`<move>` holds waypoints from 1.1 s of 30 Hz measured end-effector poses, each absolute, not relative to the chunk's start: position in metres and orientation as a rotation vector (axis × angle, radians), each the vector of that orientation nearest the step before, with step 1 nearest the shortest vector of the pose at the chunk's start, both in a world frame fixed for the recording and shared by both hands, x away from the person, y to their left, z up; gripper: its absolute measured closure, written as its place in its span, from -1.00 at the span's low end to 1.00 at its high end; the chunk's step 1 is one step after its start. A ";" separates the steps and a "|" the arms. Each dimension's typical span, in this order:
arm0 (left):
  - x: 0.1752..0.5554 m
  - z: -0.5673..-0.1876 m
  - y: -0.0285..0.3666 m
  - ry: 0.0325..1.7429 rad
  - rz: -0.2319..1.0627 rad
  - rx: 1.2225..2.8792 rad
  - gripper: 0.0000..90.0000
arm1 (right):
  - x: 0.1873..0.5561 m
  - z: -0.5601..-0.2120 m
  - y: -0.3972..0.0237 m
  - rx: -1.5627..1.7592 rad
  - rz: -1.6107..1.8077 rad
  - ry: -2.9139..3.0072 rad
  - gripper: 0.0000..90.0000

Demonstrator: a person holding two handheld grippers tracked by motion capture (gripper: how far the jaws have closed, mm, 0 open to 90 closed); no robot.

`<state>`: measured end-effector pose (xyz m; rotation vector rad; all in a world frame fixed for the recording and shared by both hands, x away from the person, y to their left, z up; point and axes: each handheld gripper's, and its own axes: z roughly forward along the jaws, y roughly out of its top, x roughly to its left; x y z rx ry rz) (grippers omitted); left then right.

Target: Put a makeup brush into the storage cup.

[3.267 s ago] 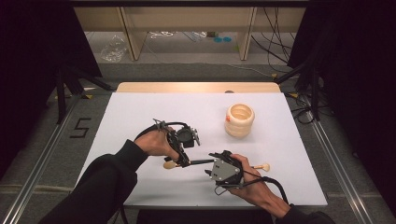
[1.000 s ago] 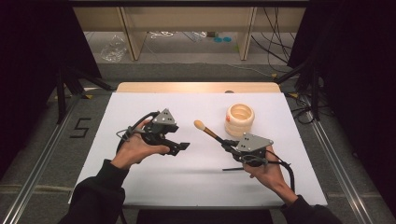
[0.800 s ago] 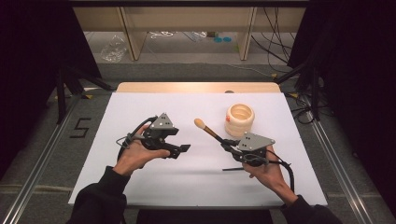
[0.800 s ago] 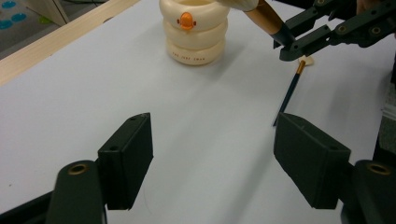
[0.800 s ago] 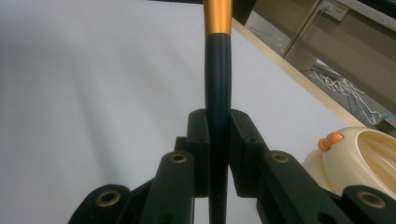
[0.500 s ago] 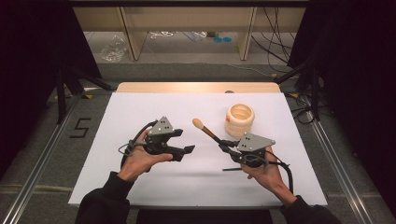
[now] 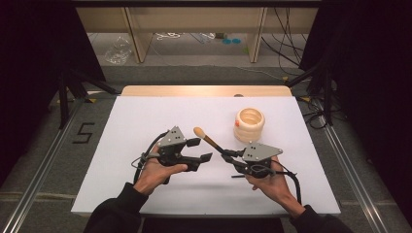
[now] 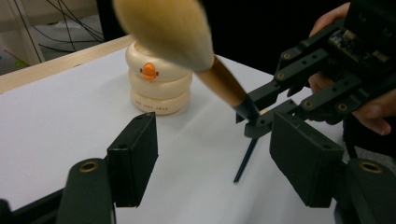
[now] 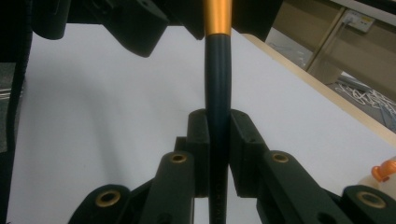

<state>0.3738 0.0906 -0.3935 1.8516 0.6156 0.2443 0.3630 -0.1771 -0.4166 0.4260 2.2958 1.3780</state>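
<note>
My right gripper [image 7: 227, 155] is shut on the dark handle of a makeup brush [image 7: 210, 141], whose tan bristle head points up and left toward my left gripper [image 7: 200, 149]. In the right gripper view the handle [image 9: 218, 93] runs straight up from between the closed pads. My left gripper [image 8: 217, 158] is open with nothing between its jaws, which have just been closing a little. The brush head [image 8: 163, 28] hovers just past its tips, off the table. A cream holder of stacked rings [image 7: 249, 124] with an orange mark stands behind the right hand.
White table sheet [image 7: 145, 116] with a wooden strip along its far edge [image 7: 204, 90]. The cream holder [image 8: 159, 84] stands beyond the brush in the left gripper view and at the lower right corner [image 9: 380, 179] of the right gripper view. Cables trail from both grippers.
The left hand has sunk and drifted toward the near edge, with its jaws slightly narrower. The right hand keeps the brush still; seconds ago it held it low near the front.
</note>
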 end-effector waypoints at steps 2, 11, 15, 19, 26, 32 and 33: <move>0.372 -0.393 0.089 0.605 0.233 1.849 -0.25 | 0.362 -0.417 -0.175 0.426 1.384 2.298 0.78; 0.371 -0.394 0.086 0.620 0.212 1.852 -0.18 | 0.361 -0.420 -0.172 0.417 1.384 2.312 0.78; 0.370 -0.394 0.086 0.620 0.201 1.852 -0.11 | 0.360 -0.420 -0.171 0.413 1.388 2.316 0.78; 0.370 -0.394 0.086 0.639 0.170 1.830 0.01 | 0.360 -0.422 -0.169 0.406 1.393 2.322 0.78; 0.372 -0.394 0.087 0.619 0.147 1.809 0.21 | 0.358 -0.424 -0.165 0.397 1.389 2.341 0.78; 0.371 -0.394 0.089 0.637 0.117 1.781 0.43 | 0.358 -0.426 -0.163 0.392 1.388 2.358 0.78; 0.372 -0.394 0.090 0.614 0.112 1.777 0.55 | 0.357 -0.428 -0.161 0.388 1.385 2.364 0.78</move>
